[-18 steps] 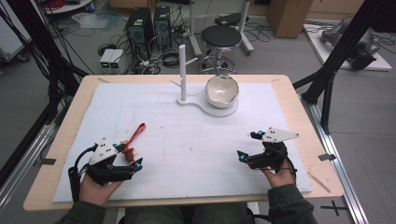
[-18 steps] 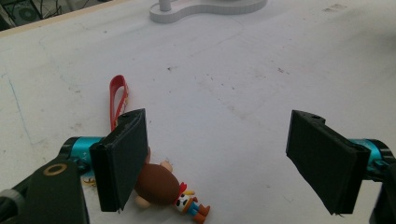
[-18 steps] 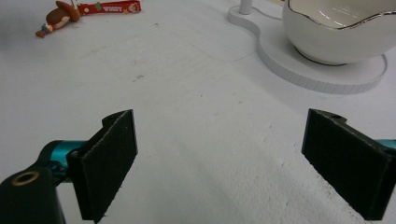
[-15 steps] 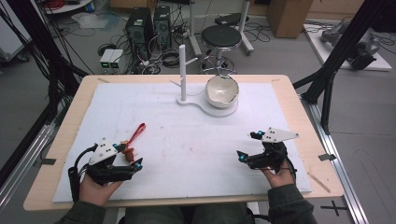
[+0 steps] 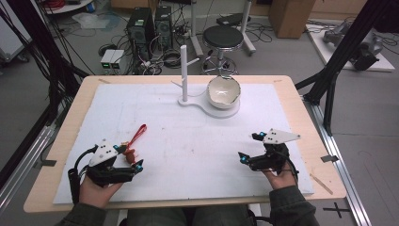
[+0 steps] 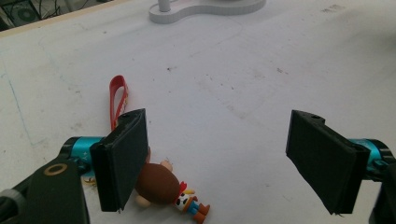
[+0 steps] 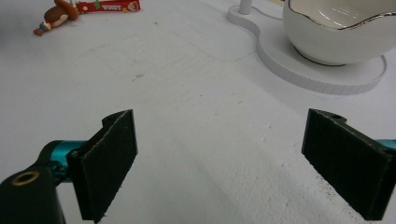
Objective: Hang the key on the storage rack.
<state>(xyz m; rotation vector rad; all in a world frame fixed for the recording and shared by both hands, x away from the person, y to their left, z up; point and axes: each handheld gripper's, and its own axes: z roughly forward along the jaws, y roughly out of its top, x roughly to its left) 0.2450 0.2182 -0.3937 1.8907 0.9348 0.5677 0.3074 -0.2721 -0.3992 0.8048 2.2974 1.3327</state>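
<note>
Jaws of the left gripper stand wide apart with nothing pressed between them, low over the white mat at the person's near left. In the left gripper view, the small cowboy figure lies on its side on the mat just inside that gripper's left jaw, its brown hat next to the jaw's pad and its feet pointing toward the gap; whether the pad touches the hat cannot be told. Its red strap runs away from the figure beyond the same jaw, flat on the mat. The right gripper rests at the near right, well apart from the figure, its jaws also spread wide over bare mat. From the right gripper view, the figure and strap lie far off ahead and to the left, while the white bowl sits on its white stand ahead and to the right. On that stand a white post rises beside the bowl, far ahead of both grippers.
</note>
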